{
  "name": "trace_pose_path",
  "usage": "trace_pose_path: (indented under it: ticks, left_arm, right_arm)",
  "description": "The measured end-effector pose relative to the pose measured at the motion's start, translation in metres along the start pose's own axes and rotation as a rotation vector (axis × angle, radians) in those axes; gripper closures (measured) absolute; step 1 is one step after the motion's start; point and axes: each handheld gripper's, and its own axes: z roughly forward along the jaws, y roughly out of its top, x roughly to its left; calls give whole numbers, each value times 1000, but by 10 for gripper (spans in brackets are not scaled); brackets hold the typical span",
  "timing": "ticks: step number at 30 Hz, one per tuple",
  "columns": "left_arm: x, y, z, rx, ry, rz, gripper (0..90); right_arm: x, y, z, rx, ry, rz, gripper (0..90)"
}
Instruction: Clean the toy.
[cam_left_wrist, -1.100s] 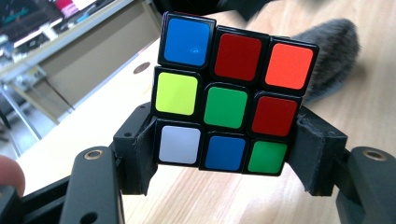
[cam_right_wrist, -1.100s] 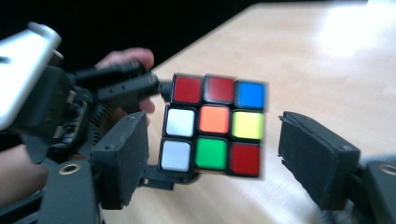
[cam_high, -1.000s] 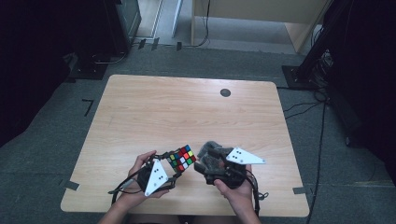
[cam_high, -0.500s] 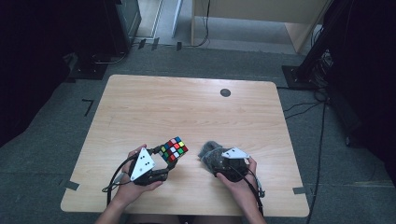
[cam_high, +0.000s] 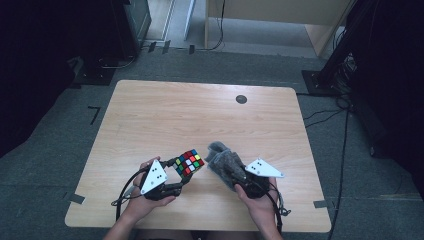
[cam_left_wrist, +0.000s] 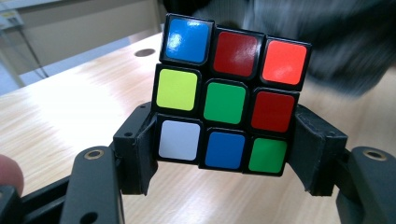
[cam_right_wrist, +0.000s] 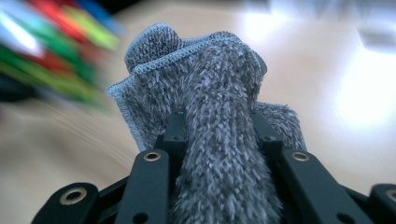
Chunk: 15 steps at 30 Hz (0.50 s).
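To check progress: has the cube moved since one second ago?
Yes. The cube in the left tongs sits slightly left of before, farther from the table's dark hole.

My left gripper (cam_high: 181, 170) stays clamped; my right gripper (cam_high: 239, 176) has just been closing, jaws now pinched.

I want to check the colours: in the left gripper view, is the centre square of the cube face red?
No, the centre square of the cube face is green; red squares sit above it and to its right.
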Motion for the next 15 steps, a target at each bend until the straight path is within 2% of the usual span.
trace_pose_path:
  ticks: [2, 3, 4, 6, 8, 9, 11, 13, 15]
  left_arm:
    - [-5, 0, 2, 7, -17, 24, 339]
    - [-9, 1, 4, 7, -24, 35, 339]
    - [-12, 1, 4, 6, -35, 47, 340]
    - [-18, 3, 4, -5, -56, 78, 341]
    - [-22, 6, 0, -35, -83, 86, 341]
    - [-23, 7, 0, -32, -72, 94, 341]
    - [-22, 6, -1, -30, -85, 97, 342]
    - [-22, 5, 0, -23, -86, 103, 342]
    - [-22, 6, -1, -34, -93, 100, 343]
  right_arm:
    - [17, 12, -9, -69, 82, -19, 661]
    - [29, 19, -15, -112, 143, -25, 657]
    - [37, 23, -17, -131, 187, -33, 653]
    - [50, 25, -15, -114, 247, -44, 650]
    - [54, 22, -10, -83, 219, -53, 651]
    - [51, 17, -6, -72, 206, -31, 649]
    - [36, 12, -3, -78, 241, 74, 650]
    - [26, 8, 0, -45, 208, 102, 650]
    - [18, 6, 3, -8, 151, 110, 650]
